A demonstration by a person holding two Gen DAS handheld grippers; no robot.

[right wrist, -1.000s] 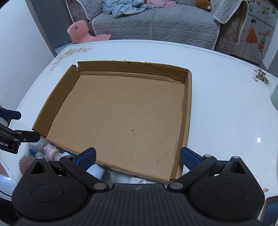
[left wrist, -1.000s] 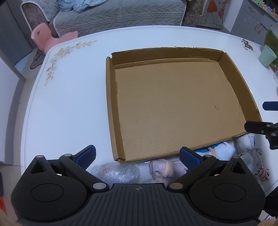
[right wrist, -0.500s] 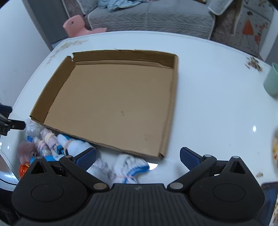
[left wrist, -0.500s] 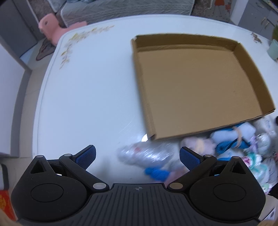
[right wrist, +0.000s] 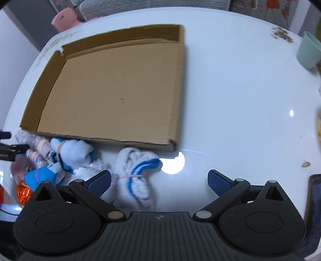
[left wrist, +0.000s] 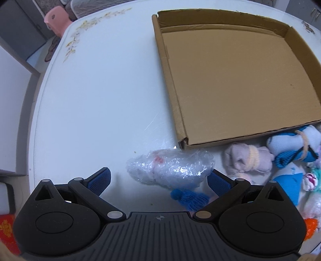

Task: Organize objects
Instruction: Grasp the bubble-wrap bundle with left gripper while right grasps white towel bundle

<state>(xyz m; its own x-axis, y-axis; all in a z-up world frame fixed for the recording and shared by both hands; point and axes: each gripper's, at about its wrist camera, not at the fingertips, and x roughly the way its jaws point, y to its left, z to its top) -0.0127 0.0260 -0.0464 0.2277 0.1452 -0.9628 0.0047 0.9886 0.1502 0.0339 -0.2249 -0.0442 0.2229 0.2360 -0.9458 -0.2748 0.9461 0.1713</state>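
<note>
An empty shallow cardboard tray point(left wrist: 236, 80) lies on the white table; it also shows in the right wrist view point(right wrist: 112, 90). Along its near edge lie bundled socks. My left gripper point(left wrist: 158, 178) is open, its jaws either side of a clear plastic-wrapped bundle point(left wrist: 170, 168) and a blue knitted piece point(left wrist: 190, 197). A pink sock roll point(left wrist: 246, 160) and a white-and-blue roll point(left wrist: 295, 142) lie to its right. My right gripper point(right wrist: 159, 179) is open above a white sock bundle with blue stripes point(right wrist: 134, 176). More rolls point(right wrist: 70, 152) lie to its left.
A mint cup point(right wrist: 308, 53) stands at the table's far right, with crumbs point(right wrist: 280, 35) near it. A dark phone point(right wrist: 314, 210) lies at the right front edge. An orange foil item point(right wrist: 23, 193) sits at the left front. A pink stool point(left wrist: 57, 18) stands beyond the table.
Both grippers pulled back toward the front edge and lowered, the left shifting left. The sock pile in front of the tray has come into full view. Both stayed open.
</note>
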